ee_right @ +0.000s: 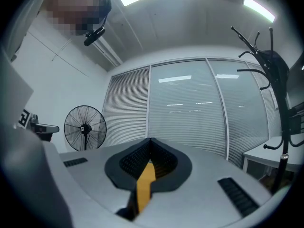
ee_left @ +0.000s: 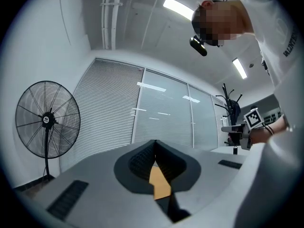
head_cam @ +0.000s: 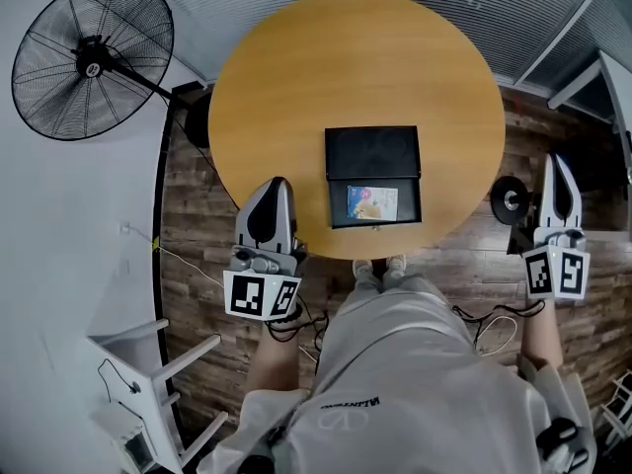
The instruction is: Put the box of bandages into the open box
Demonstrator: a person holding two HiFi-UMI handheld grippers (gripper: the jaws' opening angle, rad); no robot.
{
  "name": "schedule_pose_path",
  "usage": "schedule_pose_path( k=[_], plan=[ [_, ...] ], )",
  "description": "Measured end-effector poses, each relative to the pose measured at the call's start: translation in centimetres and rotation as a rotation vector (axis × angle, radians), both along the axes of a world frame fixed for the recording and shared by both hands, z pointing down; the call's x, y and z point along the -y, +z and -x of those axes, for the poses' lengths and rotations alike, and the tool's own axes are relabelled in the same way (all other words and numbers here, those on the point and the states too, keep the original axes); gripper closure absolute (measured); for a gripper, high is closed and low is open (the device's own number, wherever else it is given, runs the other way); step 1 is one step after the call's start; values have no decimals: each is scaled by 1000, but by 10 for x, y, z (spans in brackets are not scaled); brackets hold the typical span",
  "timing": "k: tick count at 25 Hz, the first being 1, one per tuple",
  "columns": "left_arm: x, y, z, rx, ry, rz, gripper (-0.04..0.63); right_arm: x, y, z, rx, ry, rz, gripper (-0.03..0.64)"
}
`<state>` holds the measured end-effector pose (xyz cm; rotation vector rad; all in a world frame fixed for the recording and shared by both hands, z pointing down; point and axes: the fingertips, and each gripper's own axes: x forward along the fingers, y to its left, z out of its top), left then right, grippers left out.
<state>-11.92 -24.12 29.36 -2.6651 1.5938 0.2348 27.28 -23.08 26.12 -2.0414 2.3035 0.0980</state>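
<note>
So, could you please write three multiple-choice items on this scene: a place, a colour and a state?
1. Where is the box of bandages? A) inside the open box B) on the floor C) under a chair
2. What colour is the table? A) white B) light wood C) green
3. How do the right gripper jaws stand? A) wide apart B) shut, empty C) shut on a box
Answers: 1 A, it lies in the black box's lower half; 2 B, the head view shows tan wood; 3 B, its own view shows the jaws together with nothing between.
</note>
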Motion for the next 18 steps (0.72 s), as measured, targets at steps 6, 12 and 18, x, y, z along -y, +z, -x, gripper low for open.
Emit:
schedule_pose_path(
  k=[6,12,18],
  plan=[
    [1,-1,1,-1,-1,-2,588,4,-1,1,1,-4,-2,600],
    [1,-1,1,-6,0,-4,588,5,0,1,-4,-3,0,600],
    [1,-1,1,-10,5,-1,588,4,1,1,-8,5,8,600]
  ],
)
